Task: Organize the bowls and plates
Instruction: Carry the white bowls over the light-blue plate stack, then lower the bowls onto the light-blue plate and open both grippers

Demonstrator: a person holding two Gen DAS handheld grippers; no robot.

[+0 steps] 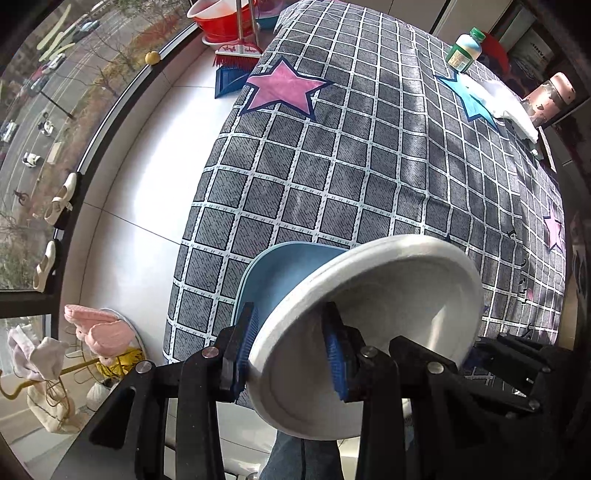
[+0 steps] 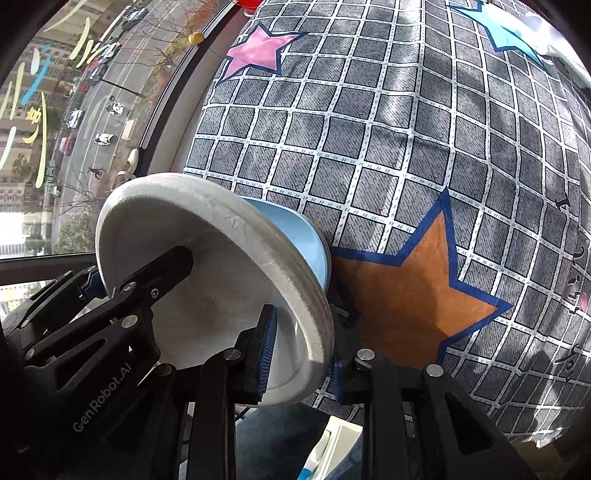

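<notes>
While both grippers pinch opposite edges of it, the round white paper-pulp plate (image 1: 373, 325) hangs tilted in the air at the near edge of the bed, with a pale blue plastic dish (image 1: 280, 280) pressed against its far face. The left gripper (image 1: 291, 354) has its blue-padded fingers clenched across the white plate's rim, one pad in front and one behind. The right gripper (image 2: 299, 354) grasps the other side of the same rim in the same way. Whether either set of pads also takes in the blue dish's edge cannot be told.

This looks like the carrying stage of stacking: the two pieces are already gathered together and lifted. The next move probably calls for levelling the pair and lowering it onto the grey checked bedspread with coloured stars (image 1: 369, 166), both hands moving together so the blue dish does not slip out.

Neither dish holds anything that shows. Farther off stand a green-capped bottle (image 1: 464, 50), a pink flask (image 1: 550, 98) and, on the floor, a red basin (image 1: 221, 20).
</notes>
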